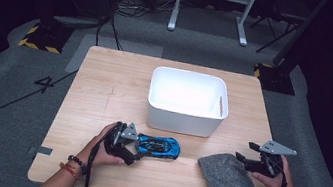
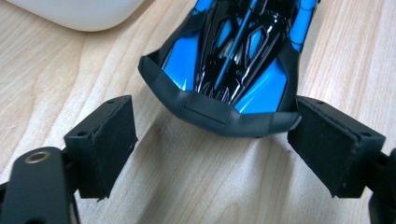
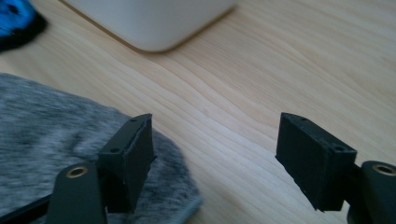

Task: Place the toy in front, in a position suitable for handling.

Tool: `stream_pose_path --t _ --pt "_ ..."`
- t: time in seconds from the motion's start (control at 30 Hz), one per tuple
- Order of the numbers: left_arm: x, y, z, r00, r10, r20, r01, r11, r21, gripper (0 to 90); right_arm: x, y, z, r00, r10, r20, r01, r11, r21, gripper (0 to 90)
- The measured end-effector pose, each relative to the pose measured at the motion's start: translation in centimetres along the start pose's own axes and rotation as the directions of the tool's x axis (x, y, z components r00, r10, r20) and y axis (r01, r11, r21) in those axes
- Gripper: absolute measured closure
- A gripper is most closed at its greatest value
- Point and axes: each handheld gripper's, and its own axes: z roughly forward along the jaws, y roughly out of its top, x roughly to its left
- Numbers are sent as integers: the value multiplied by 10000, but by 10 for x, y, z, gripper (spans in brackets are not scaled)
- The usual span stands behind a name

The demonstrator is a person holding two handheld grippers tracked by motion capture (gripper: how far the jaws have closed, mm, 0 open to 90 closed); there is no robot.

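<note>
The left gripper is standing wide open and gripping nothing, with the glossy blue-and-black plastic toy car lying on the wooden table just ahead, its black end nosing between the pads. The right gripper is gaping empty too, its left pad hovering over the grey fuzzy cloth; the white plastic bin is sitting beyond it.

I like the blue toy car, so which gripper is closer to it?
Left. The left gripper is right at the blue toy car, open jaws flanking its end. The right gripper is beyond the grey cloth.
</note>
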Motion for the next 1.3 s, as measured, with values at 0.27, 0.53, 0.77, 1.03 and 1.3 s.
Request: stream_pose_path --t 0.27,0.53,0.77,1.03,1.3 --pt "0 7 9 9986 526 -33 -526 9986 54 156 34 12 -3 9802 -1010 -1704 1123 9920 578 274" --pt "2 17 23 9971 726 249 -729 9973 128 109 46 0 32 9721 -952 -2144 1342 9753 1755 283" --pt "1 26 29 9901 1102 873 -1112 9938 66 220 44 2 31 9566 -998 -2738 1519 9725 1764 630" --pt "-1 28 31 9888 1148 956 -1151 9934 -23 240 48 17 29 9623 -1090 -2490 1332 9876 826 746" --pt "-2 28 31 9872 1112 1145 -1114 9938 -50 246 63 60 43 9553 -1213 -2697 1147 9926 -401 756"
